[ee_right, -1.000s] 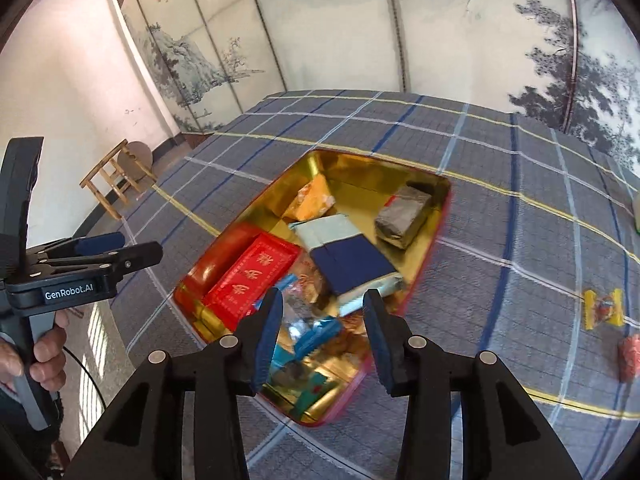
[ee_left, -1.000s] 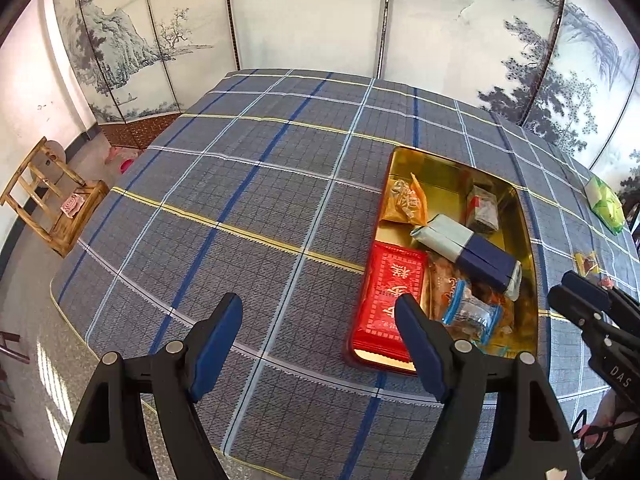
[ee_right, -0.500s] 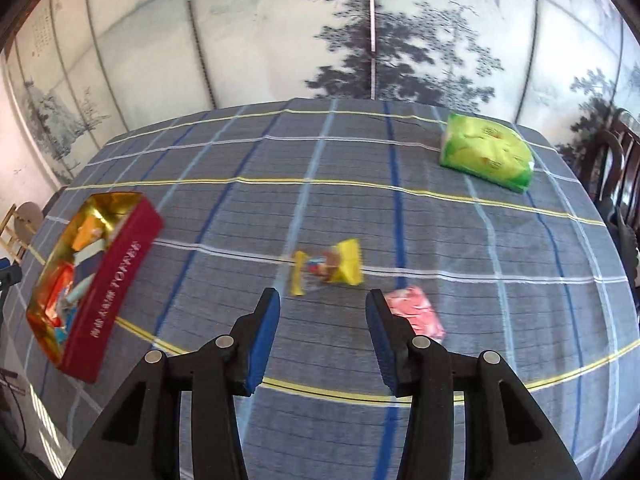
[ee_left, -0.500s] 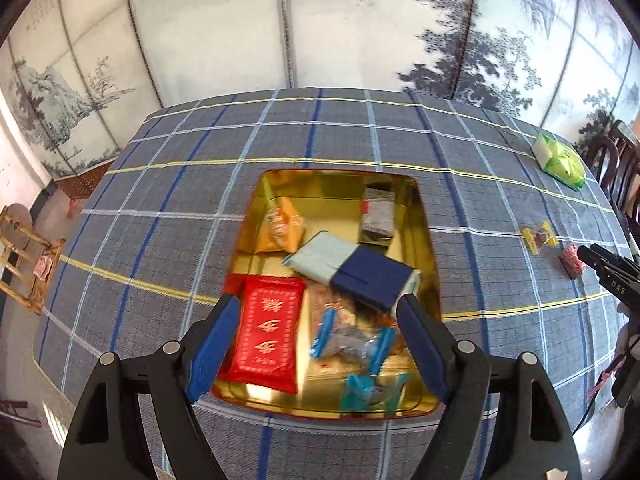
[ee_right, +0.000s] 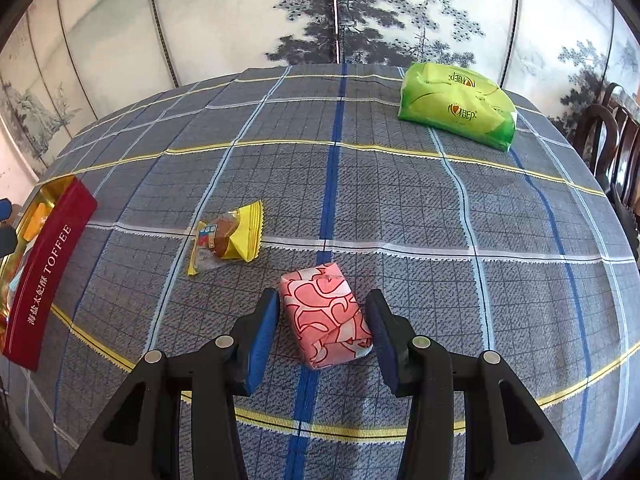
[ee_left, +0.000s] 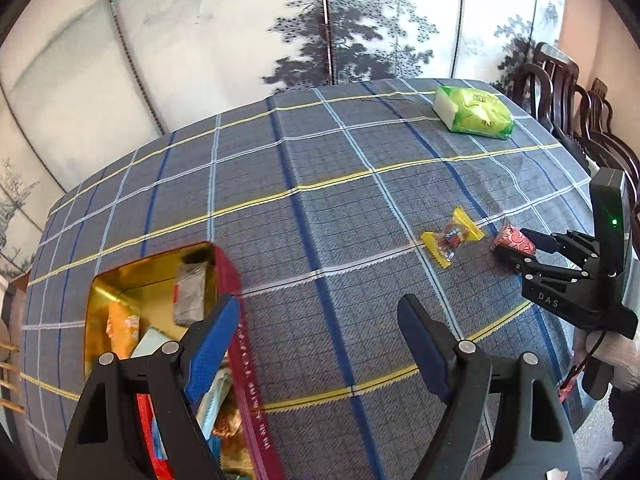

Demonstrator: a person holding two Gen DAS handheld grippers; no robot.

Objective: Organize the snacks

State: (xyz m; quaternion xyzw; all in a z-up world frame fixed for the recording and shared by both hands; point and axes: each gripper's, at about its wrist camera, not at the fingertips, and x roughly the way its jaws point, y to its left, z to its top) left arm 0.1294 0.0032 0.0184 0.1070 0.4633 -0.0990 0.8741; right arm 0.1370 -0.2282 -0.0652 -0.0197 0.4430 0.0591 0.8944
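Both tongs are swinging away from the tin (ee_left: 224, 280) toward the loose snacks; the right tongs (ee_right: 322, 320) are now straddling the pink packet (ee_right: 326, 316) on the worktop (ee_right: 400, 208), released, pads just beside it and not pressing. The left tongs (ee_left: 320, 344) are hanging released over bare cloth, gripping nothing. For a clean pick, the right pair should be squeezing the packet's long sides squarely, gently, since the wrapper looks soft. Counting loose items: one pink packet, one yellow candy (ee_right: 226, 236), one green pack (ee_right: 456, 104), one tin.
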